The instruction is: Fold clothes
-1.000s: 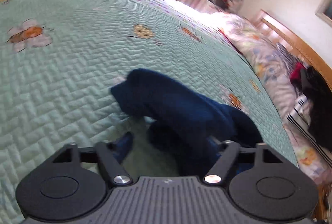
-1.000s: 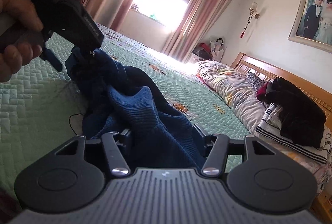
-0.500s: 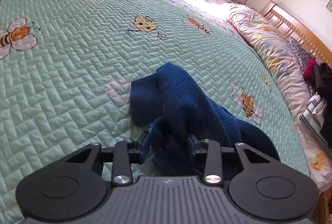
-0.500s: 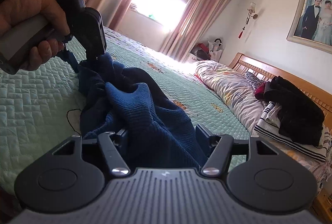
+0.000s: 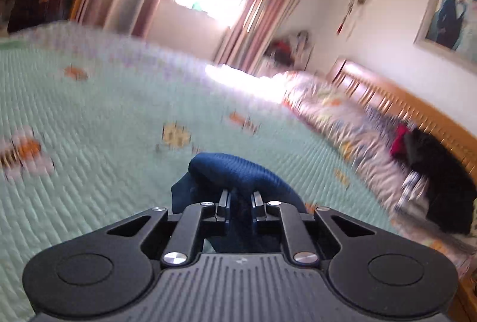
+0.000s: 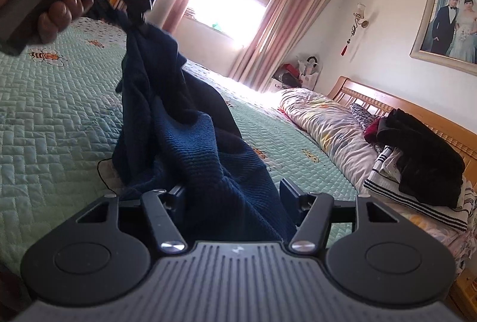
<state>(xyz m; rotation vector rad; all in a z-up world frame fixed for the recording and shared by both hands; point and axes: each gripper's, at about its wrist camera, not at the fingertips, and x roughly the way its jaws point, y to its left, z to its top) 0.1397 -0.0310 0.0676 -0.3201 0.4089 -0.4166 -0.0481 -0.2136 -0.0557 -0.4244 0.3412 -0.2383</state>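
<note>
none of the folding is done yet: my left gripper (image 5: 240, 202) is pinched narrow on one bunch of the blue sweater (image 6: 190, 143) held high, its rest slumped on the green quilt (image 6: 44, 113), while my right gripper (image 6: 232, 196) gapes wide around another bunch.

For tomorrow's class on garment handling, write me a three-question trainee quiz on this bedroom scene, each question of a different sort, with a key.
1. True or false: the left gripper is shut on the navy knit sweater.
2. The right gripper fingers are: A) wide apart around the sweater, B) clamped shut.
3. Fill in: the sweater's lower part rests on the green bee-print ____.

Key: 1 true; 2 A; 3 quilt.
</note>
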